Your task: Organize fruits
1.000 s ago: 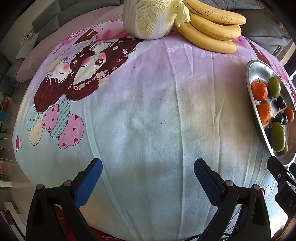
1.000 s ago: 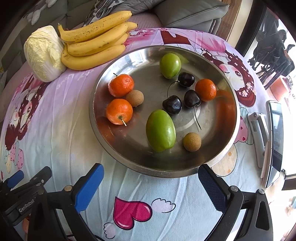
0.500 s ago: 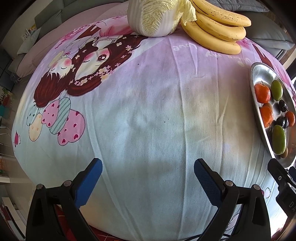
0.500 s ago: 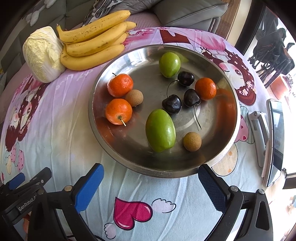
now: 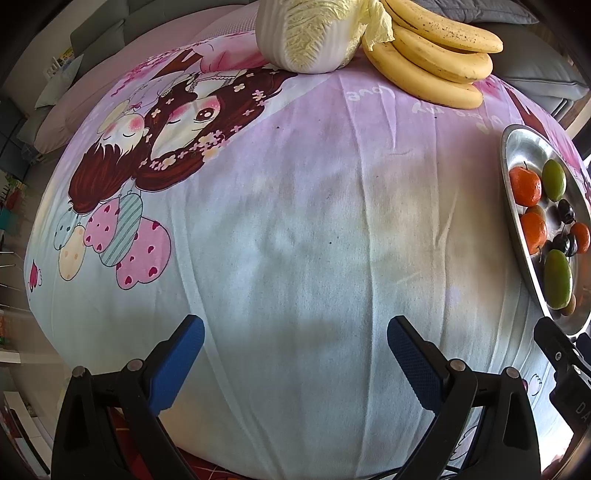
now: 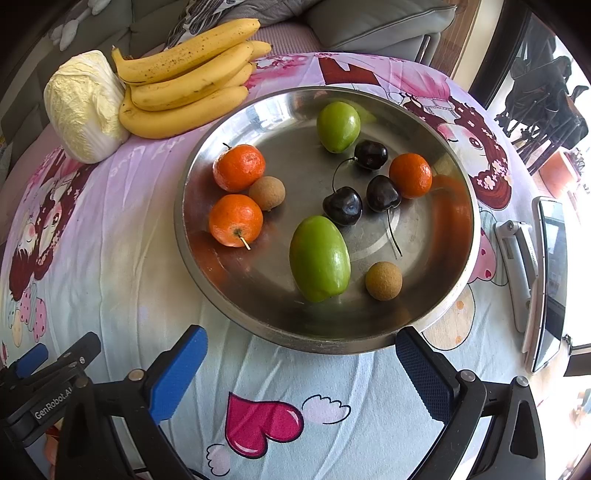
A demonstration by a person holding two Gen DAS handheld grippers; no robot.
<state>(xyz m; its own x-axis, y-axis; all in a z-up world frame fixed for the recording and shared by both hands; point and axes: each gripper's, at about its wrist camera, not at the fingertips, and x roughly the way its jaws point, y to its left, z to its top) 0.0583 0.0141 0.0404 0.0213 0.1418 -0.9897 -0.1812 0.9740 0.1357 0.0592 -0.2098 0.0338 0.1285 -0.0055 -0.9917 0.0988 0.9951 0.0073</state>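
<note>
Tray, steel, on the cloth: three oranges, two green fruits, three cherries, two small brown fruits. Your right claw hangs at the near rim, jaws wide, holding nothing; left claw likewise, over bare cloth. Cherries: likely soft and slick; pinch gently across the body, not the stem. Oranges: firmer, take at the widest part.

The bench is covered by a cartoon-printed cloth in pink and pale blue. A grey sofa is seen behind it, with cushions. Bright daylight is admitted through a window at the right, where a dark frame is seen.
</note>
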